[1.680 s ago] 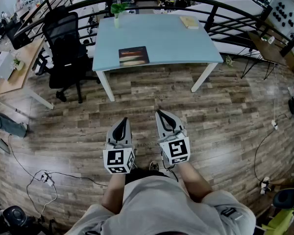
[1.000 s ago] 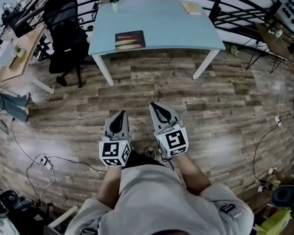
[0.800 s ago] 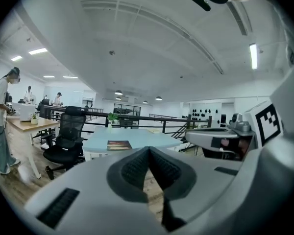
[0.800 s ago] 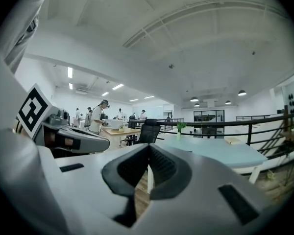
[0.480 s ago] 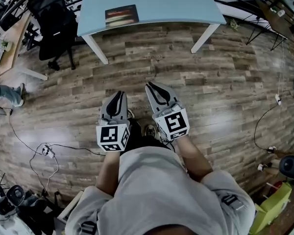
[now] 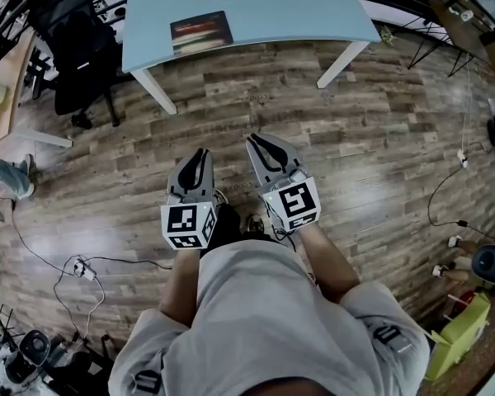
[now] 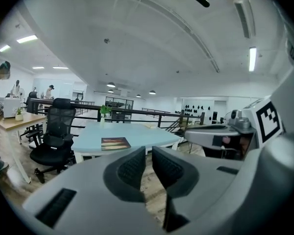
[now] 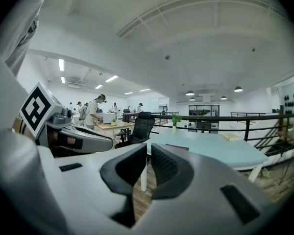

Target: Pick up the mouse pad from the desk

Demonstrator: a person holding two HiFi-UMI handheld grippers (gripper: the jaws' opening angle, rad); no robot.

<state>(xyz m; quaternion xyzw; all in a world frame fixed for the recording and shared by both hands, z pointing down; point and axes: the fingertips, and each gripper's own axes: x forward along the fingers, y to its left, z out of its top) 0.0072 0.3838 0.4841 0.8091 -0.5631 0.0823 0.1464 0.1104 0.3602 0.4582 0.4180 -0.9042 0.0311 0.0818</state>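
The mouse pad (image 6: 201, 31) is a dark rectangle with a reddish print, lying flat near the front left of the light blue desk (image 6: 297, 7). It also shows in the left gripper view, the mouse pad (image 7: 115, 143), and as a thin dark strip (image 8: 177, 147) in the right gripper view. Both grippers hang side by side in front of my torso, over the wooden floor and well short of the desk. The jaws of the left gripper (image 6: 200, 153) (image 7: 148, 153) and the right gripper (image 6: 256, 141) (image 8: 148, 151) have just been opening. Each now shows a narrow gap with nothing in it.
A black office chair (image 6: 74, 48) stands left of the desk, and a wooden table (image 6: 4, 89) is beyond it. A small plant (image 7: 104, 110) and a pale notebook (image 8: 230, 137) sit at the desk's far side. Cables (image 6: 78, 266) trail on the floor; black railings (image 7: 137, 112) run behind.
The desk and mouse pad have slid toward the top edge of the head view as the camera tipped down. Both grippers stayed side by side and shifted slightly.
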